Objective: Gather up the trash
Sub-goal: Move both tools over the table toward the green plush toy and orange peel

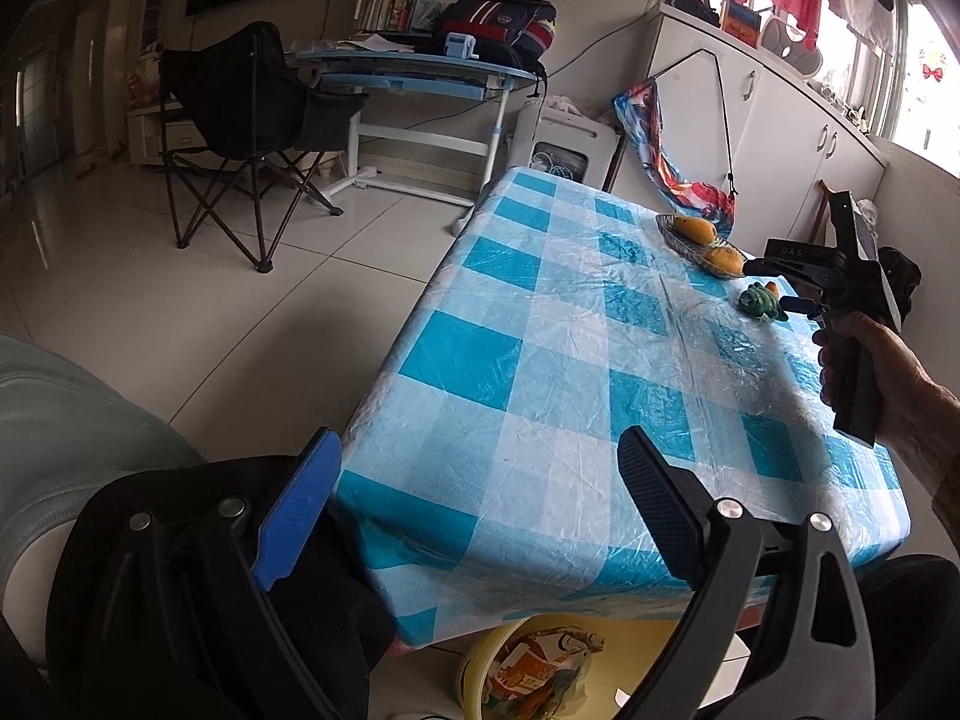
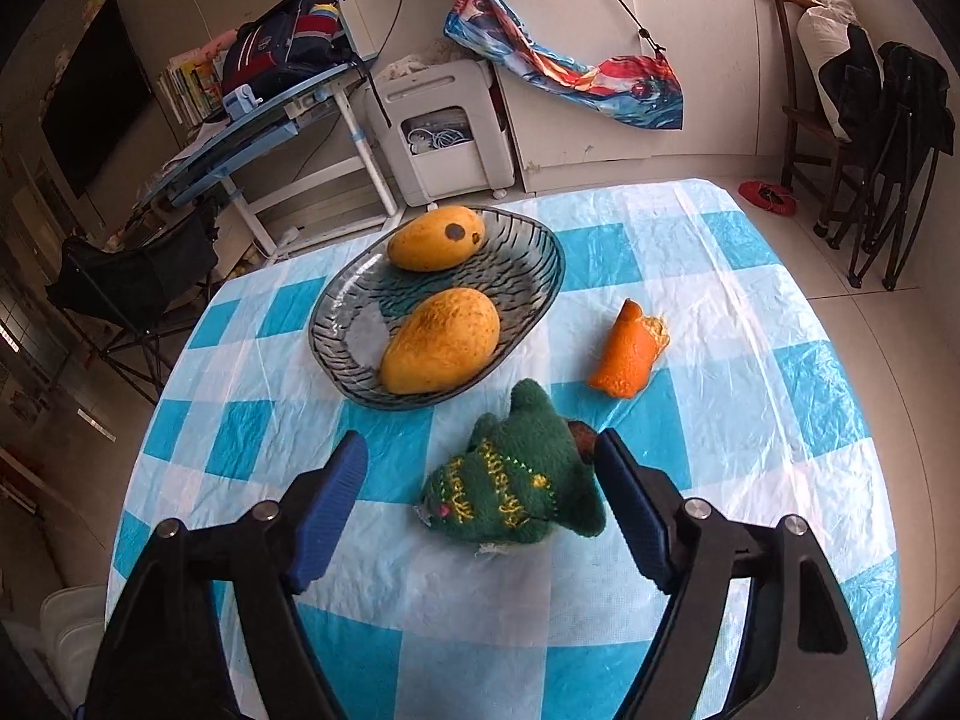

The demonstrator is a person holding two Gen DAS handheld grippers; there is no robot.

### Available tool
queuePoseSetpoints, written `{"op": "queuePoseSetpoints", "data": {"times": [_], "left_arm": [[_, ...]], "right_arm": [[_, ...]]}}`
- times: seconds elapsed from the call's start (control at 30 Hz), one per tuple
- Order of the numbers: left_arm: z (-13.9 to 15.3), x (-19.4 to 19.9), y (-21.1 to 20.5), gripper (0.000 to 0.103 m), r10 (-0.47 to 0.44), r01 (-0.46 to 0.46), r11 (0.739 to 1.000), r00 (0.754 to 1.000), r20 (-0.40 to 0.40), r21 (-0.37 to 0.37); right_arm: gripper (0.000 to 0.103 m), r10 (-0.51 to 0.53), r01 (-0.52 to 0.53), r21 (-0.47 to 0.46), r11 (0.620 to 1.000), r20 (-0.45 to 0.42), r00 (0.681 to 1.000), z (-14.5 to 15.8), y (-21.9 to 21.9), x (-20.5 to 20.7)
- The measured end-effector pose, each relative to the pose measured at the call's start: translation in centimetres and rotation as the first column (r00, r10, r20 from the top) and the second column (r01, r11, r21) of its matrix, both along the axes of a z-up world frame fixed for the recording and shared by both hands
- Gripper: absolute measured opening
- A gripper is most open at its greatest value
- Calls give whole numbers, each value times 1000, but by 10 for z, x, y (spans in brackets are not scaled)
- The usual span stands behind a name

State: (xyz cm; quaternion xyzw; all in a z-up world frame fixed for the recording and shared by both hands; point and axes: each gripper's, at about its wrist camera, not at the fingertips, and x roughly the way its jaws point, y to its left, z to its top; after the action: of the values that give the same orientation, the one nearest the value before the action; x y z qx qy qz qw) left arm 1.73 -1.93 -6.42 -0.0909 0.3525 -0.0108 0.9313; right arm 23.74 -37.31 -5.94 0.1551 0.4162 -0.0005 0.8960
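One table under a blue-and-white checked plastic cloth fills the middle of both views. On it, centre of the right wrist view, stands one ribbed glass dish holding two mangoes. One green plush Christmas tree lies between the spread fingers of the right gripper, untouched. One orange peel lies right of the dish; a small brown scrap behind the plush is mostly hidden. The left gripper, jaws wide apart and empty, hovers at the near table edge. Bottom centre of the left view, one yellow bin with wrappers is half cut off.
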Motion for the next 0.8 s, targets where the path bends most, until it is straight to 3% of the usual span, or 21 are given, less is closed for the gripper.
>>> {"op": "queuePoseSetpoints", "data": {"times": [0.07,0.2,0.3,0.33,0.4,0.43,0.5,0.6,0.67,0.8], "left_arm": [[-1,0,1,90,1,-1,1000,1000,-4,-3],[-2,3,1,90,7,-8,1000,1000,-14,-11],[-3,3,-1,90,2,-2,1000,1000,-15,-6],[-3,3,-1,90,1,-1,1000,1000,-15,-4],[-3,3,-2,90,1,-1,1000,1000,-15,-5],[-3,4,-1,90,2,-2,1000,1000,-16,-7],[-4,4,0,90,3,-3,1000,1000,-17,-10],[-4,5,0,90,3,-3,1000,1000,-19,-10],[-4,6,-1,90,2,-2,1000,1000,-21,-10],[-6,8,-3,90,-4,4,1000,1000,-27,-5]], "right_arm": [[59,46,-45,10,999,-22,999,-5,7,-1],[58,202,-201,56,978,-20,979,-7,36,-18],[60,449,-442,130,888,-31,893,-6,74,-36],[67,503,-496,119,860,-30,864,-3,84,-44],[79,523,-524,75,848,31,851,10,85,-59],[85,500,-505,68,861,70,863,16,77,-62],[85,384,-398,100,912,132,914,24,46,-58],[85,109,-122,98,988,128,986,22,-6,-37],[85,10,-24,119,993,113,993,16,-33,-25],[74,-62,61,21,998,44,997,5,-51,7]]}}
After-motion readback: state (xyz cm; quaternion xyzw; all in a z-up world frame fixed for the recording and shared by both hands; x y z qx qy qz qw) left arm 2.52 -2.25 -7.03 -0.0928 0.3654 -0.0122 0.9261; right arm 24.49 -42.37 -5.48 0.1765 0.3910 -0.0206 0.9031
